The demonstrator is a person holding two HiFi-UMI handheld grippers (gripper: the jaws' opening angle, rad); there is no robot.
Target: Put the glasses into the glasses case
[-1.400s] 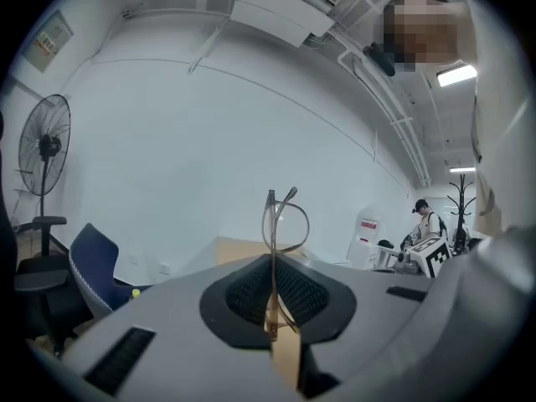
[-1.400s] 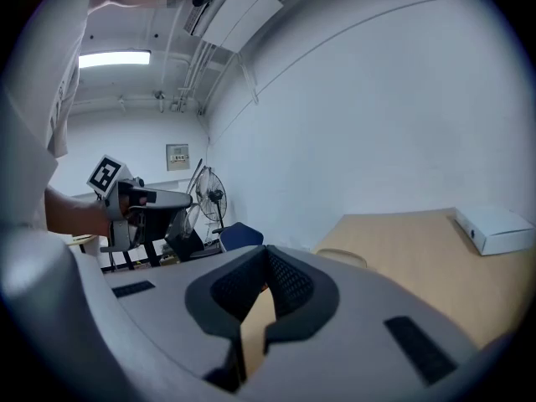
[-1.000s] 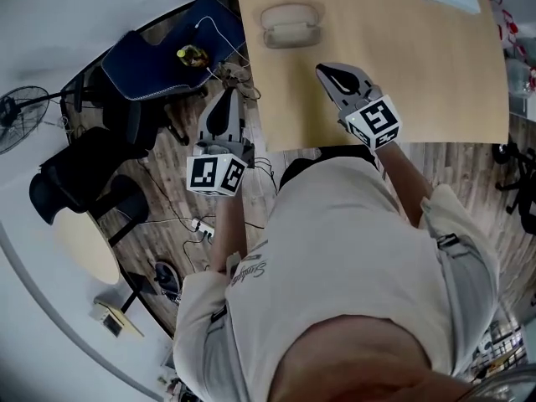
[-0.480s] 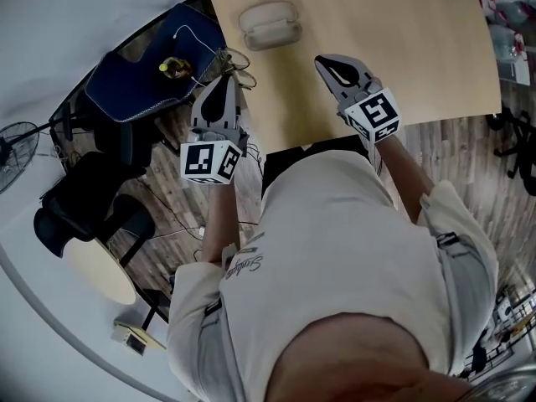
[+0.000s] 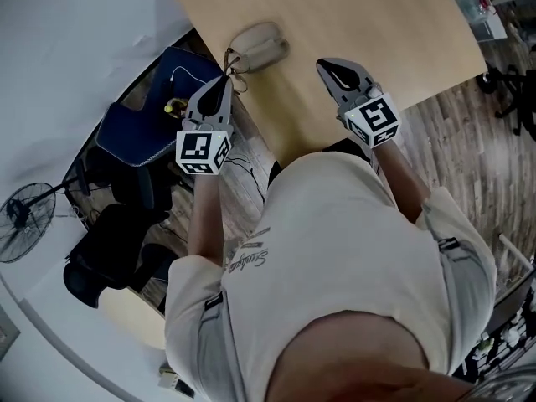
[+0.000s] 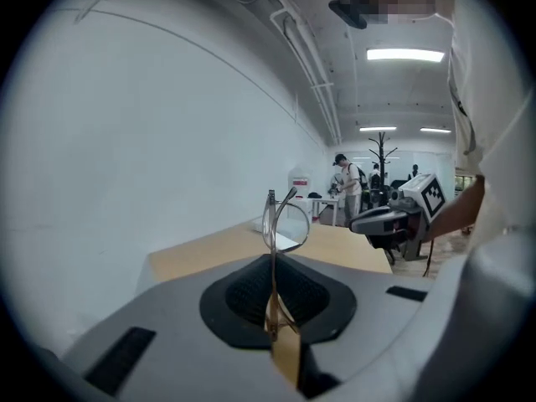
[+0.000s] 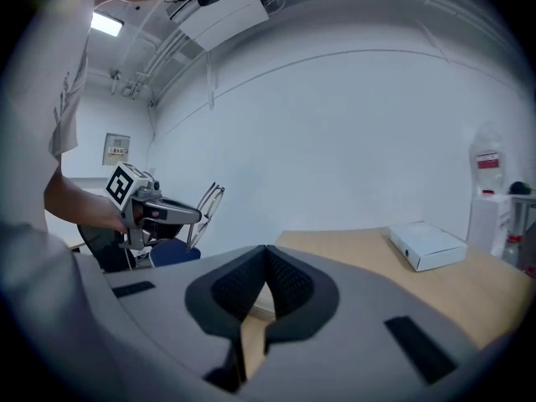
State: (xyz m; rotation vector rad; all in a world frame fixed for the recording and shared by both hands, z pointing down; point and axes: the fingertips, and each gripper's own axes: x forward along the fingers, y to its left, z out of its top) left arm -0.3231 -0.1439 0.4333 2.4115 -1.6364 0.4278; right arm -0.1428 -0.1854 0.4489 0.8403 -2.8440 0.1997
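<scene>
The beige glasses case (image 5: 260, 44) lies on the tan table (image 5: 377, 23) close to its left corner; two rounded halves show. My left gripper (image 5: 222, 84) hovers just beyond that corner, shut on the thin-framed glasses (image 5: 234, 68), which stick out from its tip toward the case. In the left gripper view the glasses (image 6: 282, 223) stand upright, pinched by a temple in the left gripper (image 6: 272, 262). My right gripper (image 5: 326, 66) hangs over the table's near edge, right of the case, shut with nothing in it. The right gripper (image 7: 266, 251) sees the left gripper (image 7: 159, 212) holding the glasses (image 7: 208, 210).
A white box (image 7: 427, 245) lies on the table's far side, a bottle (image 7: 488, 167) behind it. Left of the table are a dark blue chair (image 5: 134, 128), cables on the floor, a black chair (image 5: 105, 262) and a fan (image 5: 21, 216). People stand far off (image 6: 345, 187).
My left gripper has moved forward with the glasses, from beside the table toward its corner and the case. The right gripper has held its place over the table edge.
</scene>
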